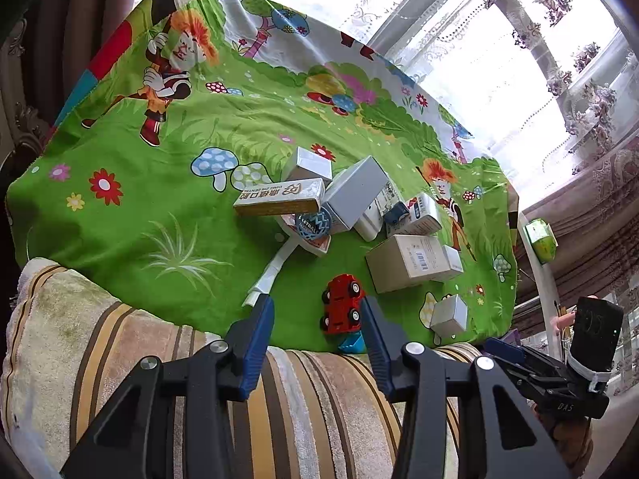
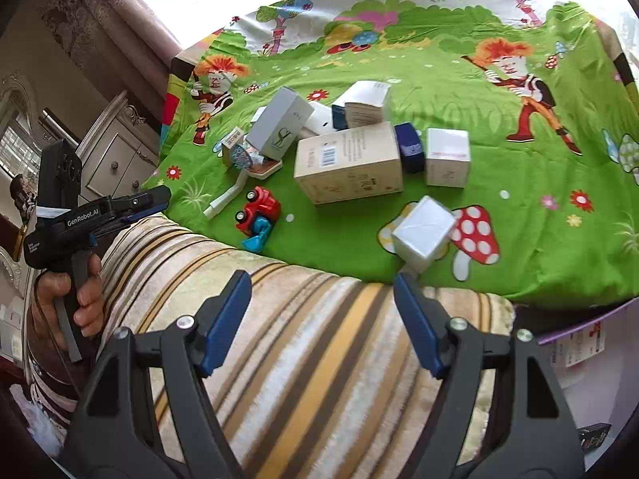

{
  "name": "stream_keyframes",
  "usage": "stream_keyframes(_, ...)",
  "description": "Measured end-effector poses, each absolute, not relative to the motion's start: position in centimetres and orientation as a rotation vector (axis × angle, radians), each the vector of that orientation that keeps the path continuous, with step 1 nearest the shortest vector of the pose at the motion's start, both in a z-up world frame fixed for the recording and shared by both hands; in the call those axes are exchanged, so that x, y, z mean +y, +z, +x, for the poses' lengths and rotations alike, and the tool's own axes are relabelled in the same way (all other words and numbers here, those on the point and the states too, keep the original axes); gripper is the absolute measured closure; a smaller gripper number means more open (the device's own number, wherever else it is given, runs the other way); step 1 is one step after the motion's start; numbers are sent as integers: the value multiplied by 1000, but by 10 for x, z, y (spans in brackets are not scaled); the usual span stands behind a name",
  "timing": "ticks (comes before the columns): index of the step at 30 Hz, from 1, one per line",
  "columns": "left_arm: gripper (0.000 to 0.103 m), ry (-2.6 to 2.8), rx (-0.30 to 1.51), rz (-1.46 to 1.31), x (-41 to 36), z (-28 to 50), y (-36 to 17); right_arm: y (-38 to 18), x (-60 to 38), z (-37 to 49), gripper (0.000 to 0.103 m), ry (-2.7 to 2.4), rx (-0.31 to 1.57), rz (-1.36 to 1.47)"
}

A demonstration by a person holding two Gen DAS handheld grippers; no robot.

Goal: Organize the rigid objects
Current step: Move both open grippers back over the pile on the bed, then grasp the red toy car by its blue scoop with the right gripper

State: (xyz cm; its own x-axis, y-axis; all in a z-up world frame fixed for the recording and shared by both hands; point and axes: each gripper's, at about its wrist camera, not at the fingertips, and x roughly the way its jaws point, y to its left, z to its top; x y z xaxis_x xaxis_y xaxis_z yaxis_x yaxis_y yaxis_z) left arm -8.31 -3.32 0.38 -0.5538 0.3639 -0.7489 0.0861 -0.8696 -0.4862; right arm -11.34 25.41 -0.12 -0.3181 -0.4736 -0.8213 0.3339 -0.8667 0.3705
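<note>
The rigid objects, a heap of small cardboard boxes with a red plastic toy car [image 1: 342, 308] and a long white plastic handle [image 1: 273, 267], lay on a green cartoon-printed cloth [image 1: 131, 207] spread over a table, with a striped beige cushion [image 2: 303, 343] at its near edge. They looked dumped rather than arranged: a grey box [image 2: 279, 127] leaned across its neighbours, and a long gold-and-white box [image 1: 279, 197] rested tilted on others. That jumble was, I judged, the very thing to be sorted.

I counted one toy car, lying on its side with a blue scoop touching it, just at the cloth's near edge. Of boxes I made out about nine or ten; the middle of the pile overlapped too much to be sure. One large tan carton [image 2: 348, 163] lay flat, one white cube [image 2: 424, 233] stood apart nearest the cushion, another white box [image 2: 447, 157] sat beside a dark blue one [image 2: 409, 147]. One round blue mesh piece [image 1: 313, 225] was wedged in the heap.

The left gripper [image 1: 317, 307] hung spread wide and empty, its right finger just at the car, probably lined up for it. The right gripper [image 2: 321, 287] was likewise parted and empty above the cushion, short of the white cube.
</note>
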Motion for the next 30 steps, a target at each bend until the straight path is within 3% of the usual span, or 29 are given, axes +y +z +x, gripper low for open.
stream_keyframes(3, 58, 2523, -758, -1396, -39, -82, -2, -19, 218, -132, 27, -2113, -213, 1528)
stream_keyframes(8, 58, 2512, -782, -1381, -41, -81, -4, -46, 166, -144, 27, -2007, -46, 1619)
stream_keyframes(19, 58, 2502, -793, -1370, -43, -83, -6, -73, 130, -162, 29, -2000, 83, 1712)
stream_keyframes(21, 58, 2502, -790, -1371, -43, -83, -7, -72, 126, -157, 37, -2014, 143, 1695)
stream_keyframes(25, 58, 2500, -789, -1372, -42, -83, -6, -74, 131, -155, 74, -1992, 112, 1679)
stream_keyframes(26, 58, 2498, -790, -1372, -42, -83, -6, -74, 133, -153, 78, -1986, 95, 1673)
stream_keyframes(30, 58, 2497, -791, -1371, -43, -82, -7, -58, 146, -145, 78, -2054, 59, 1581)
